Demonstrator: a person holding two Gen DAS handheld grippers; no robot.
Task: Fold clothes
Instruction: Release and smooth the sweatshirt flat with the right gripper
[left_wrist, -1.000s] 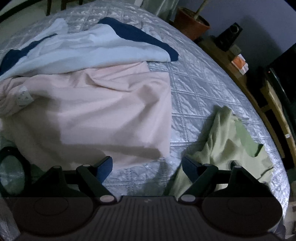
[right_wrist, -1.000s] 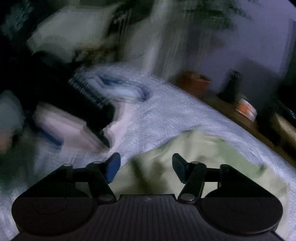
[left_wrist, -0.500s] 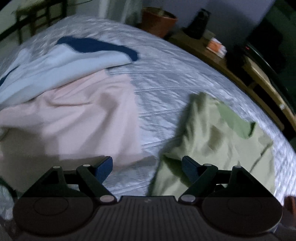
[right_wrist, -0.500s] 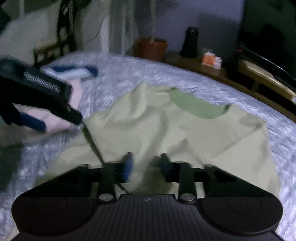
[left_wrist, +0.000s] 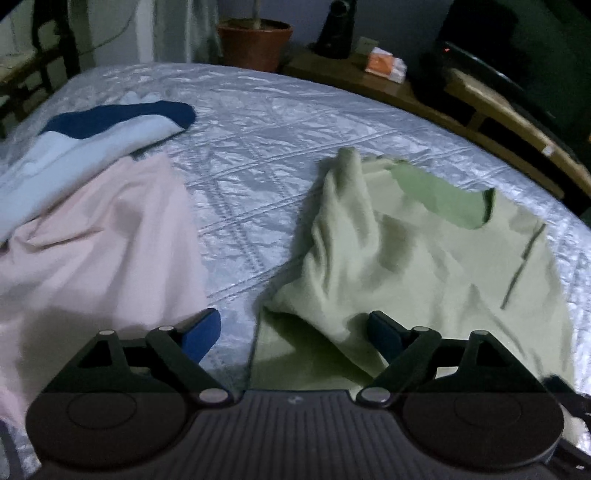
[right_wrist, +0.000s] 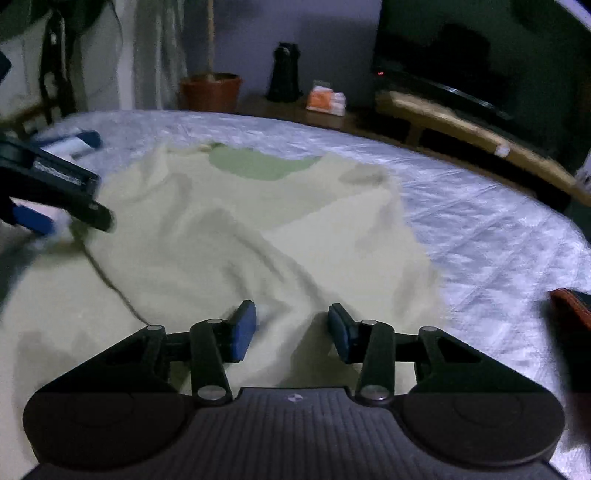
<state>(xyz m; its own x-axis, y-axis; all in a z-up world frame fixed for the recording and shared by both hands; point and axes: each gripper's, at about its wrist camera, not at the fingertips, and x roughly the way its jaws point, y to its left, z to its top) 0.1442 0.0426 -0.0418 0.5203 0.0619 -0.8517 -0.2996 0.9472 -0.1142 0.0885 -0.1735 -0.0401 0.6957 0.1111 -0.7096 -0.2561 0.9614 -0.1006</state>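
Observation:
A pale green T-shirt (left_wrist: 424, 258) lies crumpled on the silver quilted bed (left_wrist: 258, 129), its darker green neck opening turned toward the far side. My left gripper (left_wrist: 293, 332) hovers over the shirt's near left edge. Its jaws are opening wide and its pads touch no cloth. In the right wrist view the same shirt (right_wrist: 240, 229) fills the middle. My right gripper (right_wrist: 291, 332) sits low over it, half open, with a raised fold of cloth between the pads but not pinched. One finger (right_wrist: 85, 206) of the left gripper shows at that view's left edge.
A pink garment (left_wrist: 103, 240) and a white-and-navy garment (left_wrist: 92, 147) lie left of the shirt. Beyond the bed are a plant pot (left_wrist: 255, 44), a wooden bench (left_wrist: 498, 110), an orange box (right_wrist: 325, 99) and a dark screen (right_wrist: 480, 48). A red-edged object (right_wrist: 569, 306) is at the right.
The left gripper has slid right, from the pink garment to the green shirt's edge. The right gripper has moved out over the shirt and its jaws have narrowed.

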